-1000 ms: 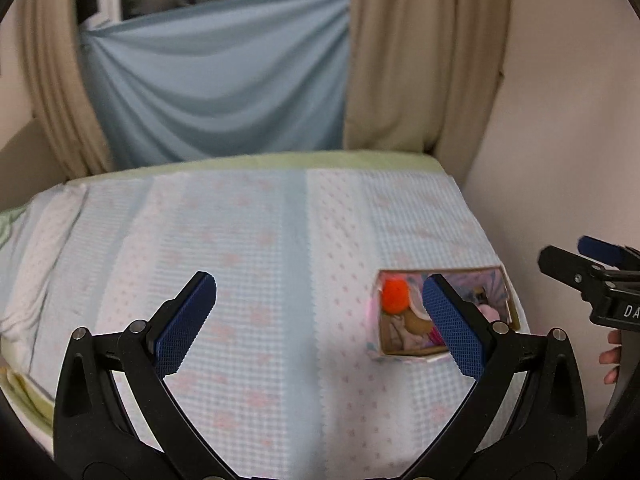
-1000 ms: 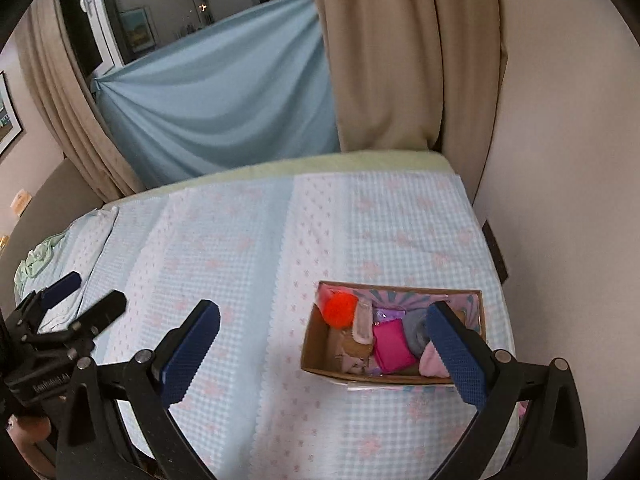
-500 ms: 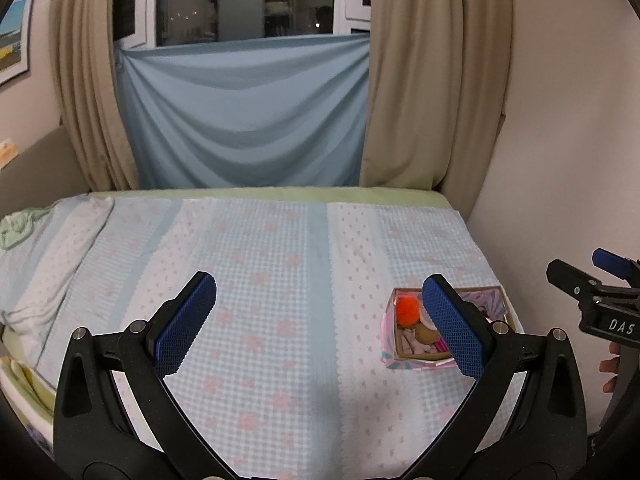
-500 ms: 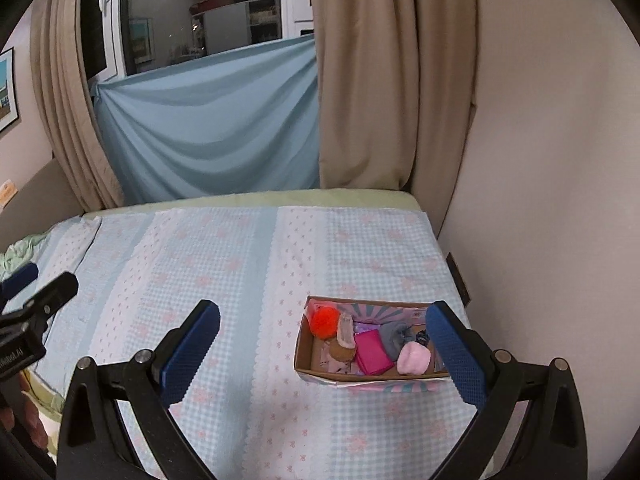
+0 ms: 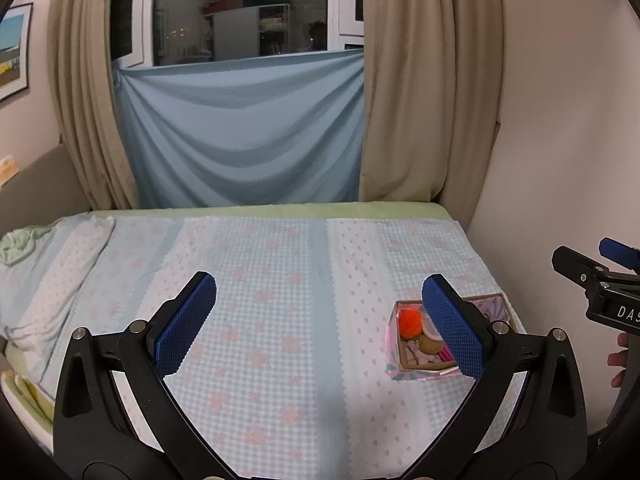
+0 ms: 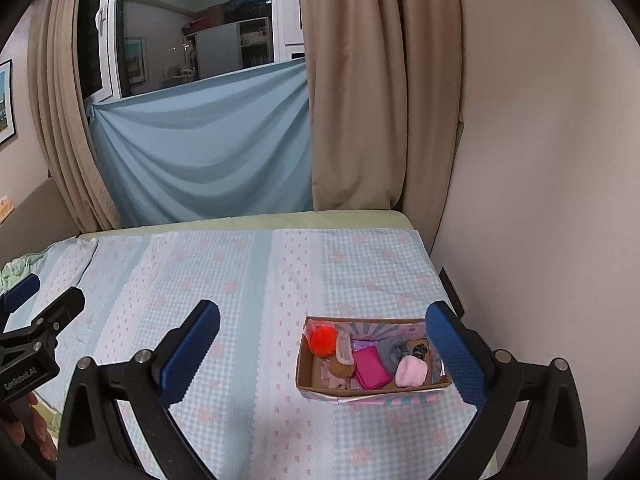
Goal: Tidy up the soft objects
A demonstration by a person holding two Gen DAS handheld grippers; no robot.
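Though near bed (image 6: 360, 248) edge, box (image 6: 372, 390) unobstructed

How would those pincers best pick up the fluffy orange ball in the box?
Come from straight above with the right gripper and pinch the orange pompom across its round middle. It sits in the left corner of the cardboard box, whose walls seem to block any approach from the side.

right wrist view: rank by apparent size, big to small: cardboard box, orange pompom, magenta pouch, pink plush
1. cardboard box, clearly the largest; it holds the rest.
2. magenta pouch.
3. pink plush and orange pompom: these look about alike, so I won't rank them. The plush also sits slightly nearer the camera.
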